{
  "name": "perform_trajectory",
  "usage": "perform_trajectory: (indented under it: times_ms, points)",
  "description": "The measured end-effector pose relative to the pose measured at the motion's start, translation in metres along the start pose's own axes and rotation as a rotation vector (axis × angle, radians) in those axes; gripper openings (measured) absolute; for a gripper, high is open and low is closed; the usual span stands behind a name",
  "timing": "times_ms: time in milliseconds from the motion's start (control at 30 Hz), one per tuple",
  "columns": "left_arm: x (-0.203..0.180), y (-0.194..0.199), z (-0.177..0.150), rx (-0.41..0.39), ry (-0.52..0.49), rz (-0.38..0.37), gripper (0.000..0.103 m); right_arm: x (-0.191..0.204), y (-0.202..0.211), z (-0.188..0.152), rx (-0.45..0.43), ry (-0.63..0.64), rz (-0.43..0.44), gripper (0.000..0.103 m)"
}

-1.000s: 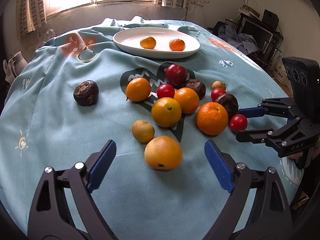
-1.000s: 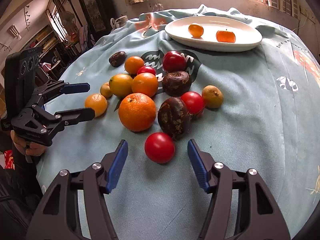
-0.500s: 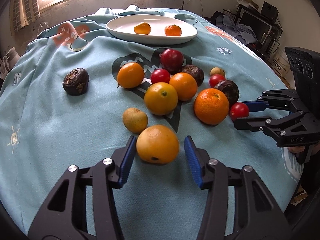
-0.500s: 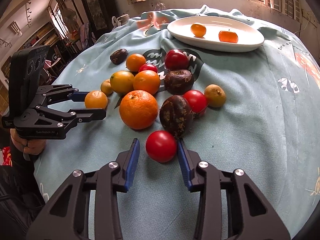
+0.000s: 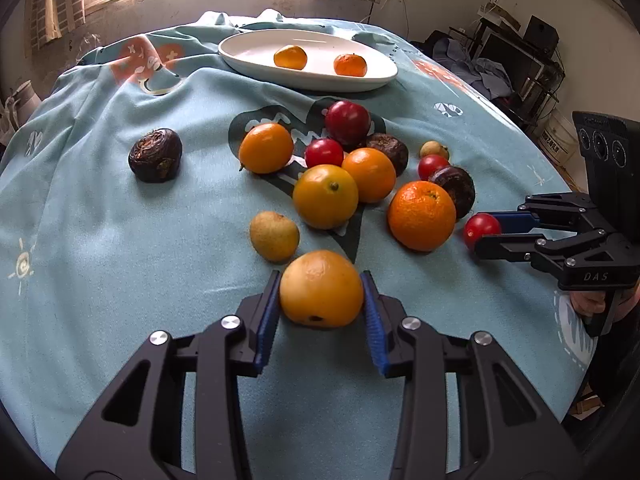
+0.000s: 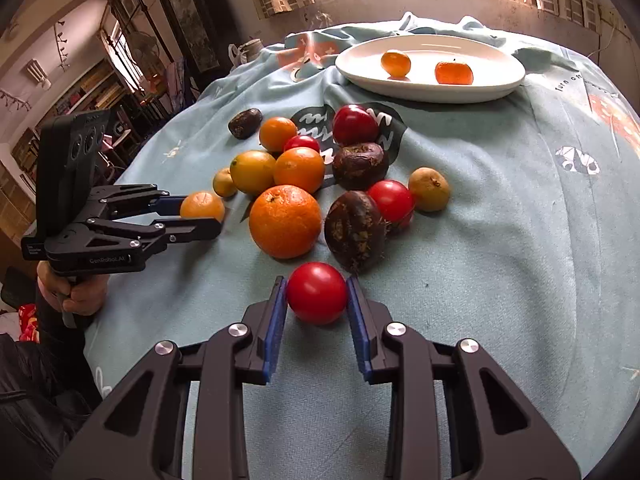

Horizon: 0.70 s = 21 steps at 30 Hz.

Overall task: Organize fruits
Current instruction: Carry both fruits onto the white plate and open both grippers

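Note:
My left gripper (image 5: 322, 300) is shut on a pale orange (image 5: 321, 289) that rests on the blue tablecloth; it also shows in the right wrist view (image 6: 202, 206). My right gripper (image 6: 316, 300) is shut on a small red fruit (image 6: 317, 293), which the left wrist view shows at the right (image 5: 481, 229). A cluster of oranges, red fruits and dark brown fruits lies mid-table, with a big orange (image 5: 422, 215) nearest. A white plate (image 5: 256, 54) at the back holds two small oranges (image 5: 290, 57).
A lone dark brown fruit (image 5: 155, 155) lies apart at the left. A small yellowish fruit (image 5: 274, 235) sits just ahead of the held orange. A dark fruit (image 6: 355, 231) touches the right gripper's finger side. The table edge drops off to the right toward shelves.
Both grippers moved forward around their fruits and closed: the left one onto the pale orange, the right one onto the small red fruit.

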<state>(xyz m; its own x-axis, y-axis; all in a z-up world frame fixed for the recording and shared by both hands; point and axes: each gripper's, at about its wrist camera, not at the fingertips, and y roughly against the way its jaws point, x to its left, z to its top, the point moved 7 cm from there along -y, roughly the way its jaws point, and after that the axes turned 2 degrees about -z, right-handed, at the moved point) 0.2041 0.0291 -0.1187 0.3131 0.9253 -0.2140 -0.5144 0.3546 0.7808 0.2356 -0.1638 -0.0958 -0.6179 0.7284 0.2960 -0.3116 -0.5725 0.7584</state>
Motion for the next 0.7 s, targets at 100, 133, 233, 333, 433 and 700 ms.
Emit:
perform_trajectory:
  times_ms: [100, 133, 233, 333, 433, 700]
  points:
    - [-0.003, 0.008, -0.002, -0.016, 0.009, -0.03, 0.039, 0.001, 0.01, 0.005, -0.042, -0.017, 0.049, 0.032]
    - [-0.005, 0.012, 0.0, -0.024, 0.011, -0.04, 0.039, 0.001, 0.014, 0.009, -0.062, -0.023, 0.058, 0.032]
    - [-0.01, 0.025, 0.019, -0.049, 0.004, -0.058, 0.039, -0.002, 0.027, 0.028, -0.128, -0.051, 0.075, 0.032]
    - [-0.014, 0.032, 0.061, -0.095, -0.028, -0.051, 0.039, -0.016, 0.036, 0.066, -0.21, -0.071, 0.037, 0.032]
    - [-0.011, 0.018, 0.11, -0.118, -0.03, -0.038, 0.039, -0.04, 0.032, 0.11, -0.288, -0.073, -0.06, 0.032]
    - [0.024, -0.065, 0.203, -0.064, 0.013, 0.098, 0.039, -0.103, -0.035, 0.176, -0.271, -0.156, -0.19, 0.032]
